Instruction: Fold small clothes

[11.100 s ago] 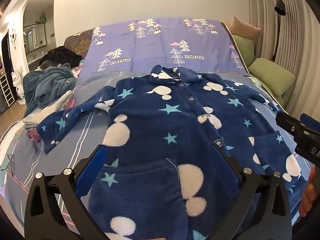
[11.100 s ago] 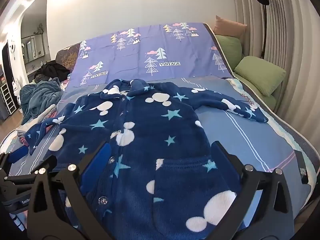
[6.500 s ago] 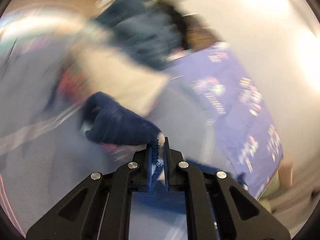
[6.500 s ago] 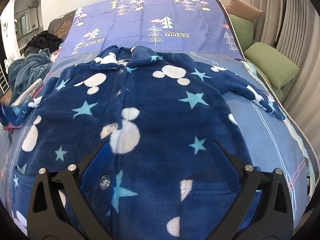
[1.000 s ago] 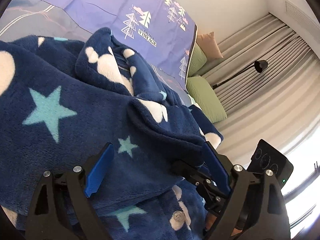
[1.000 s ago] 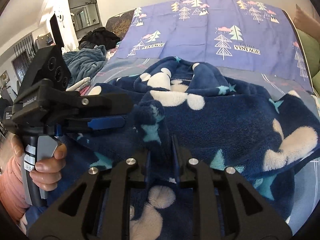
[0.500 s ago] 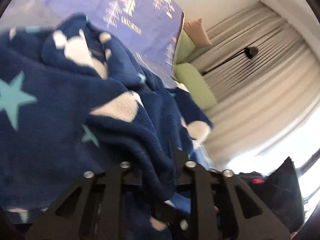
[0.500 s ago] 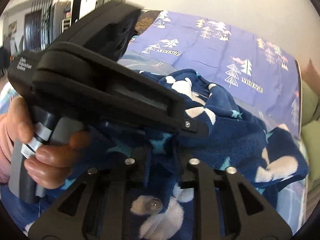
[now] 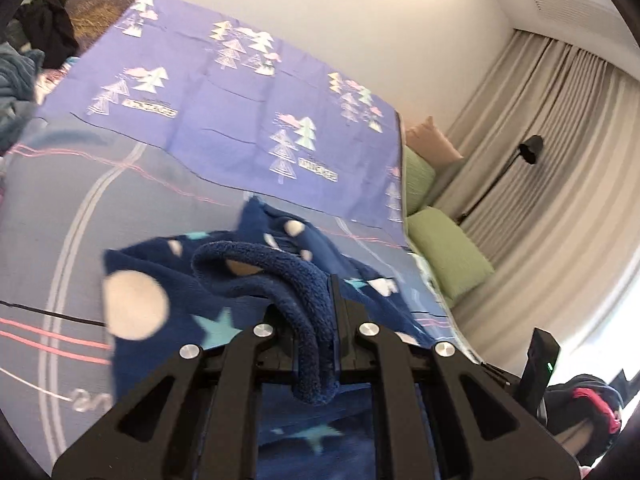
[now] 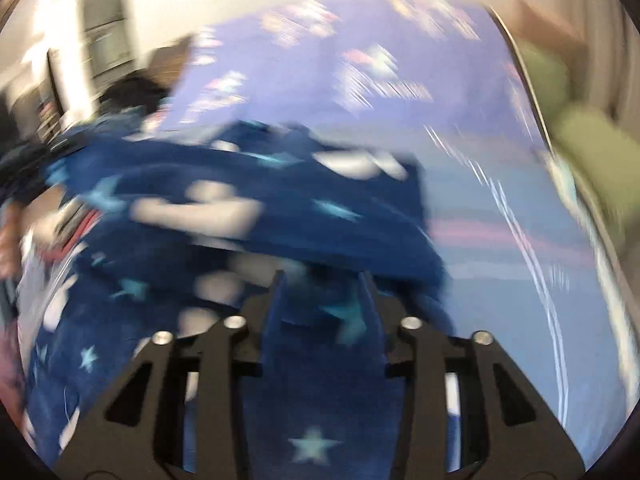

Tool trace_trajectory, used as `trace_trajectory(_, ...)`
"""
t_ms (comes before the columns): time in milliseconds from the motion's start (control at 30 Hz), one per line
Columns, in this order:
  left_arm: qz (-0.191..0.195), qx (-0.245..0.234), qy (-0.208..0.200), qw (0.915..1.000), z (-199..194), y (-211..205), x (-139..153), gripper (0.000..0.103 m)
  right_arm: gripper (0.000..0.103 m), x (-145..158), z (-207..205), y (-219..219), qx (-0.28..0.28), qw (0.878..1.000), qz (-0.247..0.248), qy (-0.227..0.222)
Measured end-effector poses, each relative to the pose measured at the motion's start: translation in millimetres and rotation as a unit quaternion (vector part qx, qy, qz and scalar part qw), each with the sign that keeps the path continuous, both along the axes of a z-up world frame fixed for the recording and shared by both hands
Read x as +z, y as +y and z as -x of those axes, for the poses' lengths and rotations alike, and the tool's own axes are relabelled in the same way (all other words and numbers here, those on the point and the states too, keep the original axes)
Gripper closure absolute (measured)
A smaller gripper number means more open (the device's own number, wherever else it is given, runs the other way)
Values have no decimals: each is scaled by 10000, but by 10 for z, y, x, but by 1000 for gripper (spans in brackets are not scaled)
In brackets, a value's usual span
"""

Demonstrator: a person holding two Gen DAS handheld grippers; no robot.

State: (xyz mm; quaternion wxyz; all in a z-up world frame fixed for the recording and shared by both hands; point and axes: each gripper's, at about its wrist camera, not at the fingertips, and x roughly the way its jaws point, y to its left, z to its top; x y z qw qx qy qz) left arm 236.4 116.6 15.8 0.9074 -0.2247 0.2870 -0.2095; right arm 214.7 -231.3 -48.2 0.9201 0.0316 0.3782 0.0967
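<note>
Handover just made. A second ago the left gripper [image 9: 316, 340] stood wide open beside a raised fleece fold that the right gripper was pinching; now the left jaws are clamped tight on a thick rolled edge of the blue star-print pyjama top [image 9: 248, 280], the roll bulging out below the pads at 6 o'clock.

Right gripper [image 10: 324, 304]: jaws opening, fleece lying between them, pads no longer seen pressing on it; frame heavily blurred.

The pyjama top sits bunched mid-bed [image 9: 80, 208], collar heap at 12 o'clock from the left gripper, patterned purple cover [image 9: 224, 104] beyond, green pillows [image 9: 448, 256] at 2 o'clock.

Judgement: the fold is now carried by the left side alone; right is freeing itself, likely to take a new hold. Risk: thick fleece slipping or folded layers sagging while only one point holds.
</note>
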Motion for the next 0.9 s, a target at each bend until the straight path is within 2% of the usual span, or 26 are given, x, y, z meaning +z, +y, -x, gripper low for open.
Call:
trace_trajectory(100,-237,110,130,9996,-33,57,-27,92,68,-138,-114,-225,-323,9987,-250,320)
trace_trajectory(167,-365,197,213,9989,-62,90,-72,92,68,-131,-98,-241,-354,9985,-287,317)
trace_trajectory(233,-181,130,236,9995,-74,108,-117,92,69,-71,-78,-213,-188,9990,-376,169)
trace_trajectory(267,-149,99,231,9996,-73,104,-115,92,74,-39,-59,-148,25,9987,-485,119)
trace_trajectory(367,-19,15,123,9999,-21,20,-94,92,79,28,11,180,652,9953,-695,152)
trace_trajectory(500,827,-166,102,9964,-4,-3,-66,92,81,-71,-148,538,800,9937,-705,336)
trace_trajectory(533,1054,-230,75,9941,-9,-23,-31,92,81,-104,-217,589,649,9952,-649,326)
trace_trajectory(567,1071,-240,51,9939,-5,-54,-2,92,81,-132,-282,596,335,9976,-530,299)
trace_trajectory(667,792,-229,-114,9965,-14,-240,212,92,85,-144,-448,411,-736,9970,-229,31)
trace_trajectory(733,625,-291,-263,9973,-11,-347,379,92,86,-155,-449,93,-1422,9872,-713,49)
trace_trajectory(767,466,-314,-369,9977,-12,-410,477,92,81,-169,-420,-29,-1739,9816,-784,67)
trace_trajectory(833,263,-337,-490,9979,-20,-483,575,92,81,-209,-380,-194,-1956,9769,-846,163)
trace_trajectory(900,146,-380,-519,9978,-23,-538,604,92,81,-264,-372,-273,-1798,9779,-971,440)
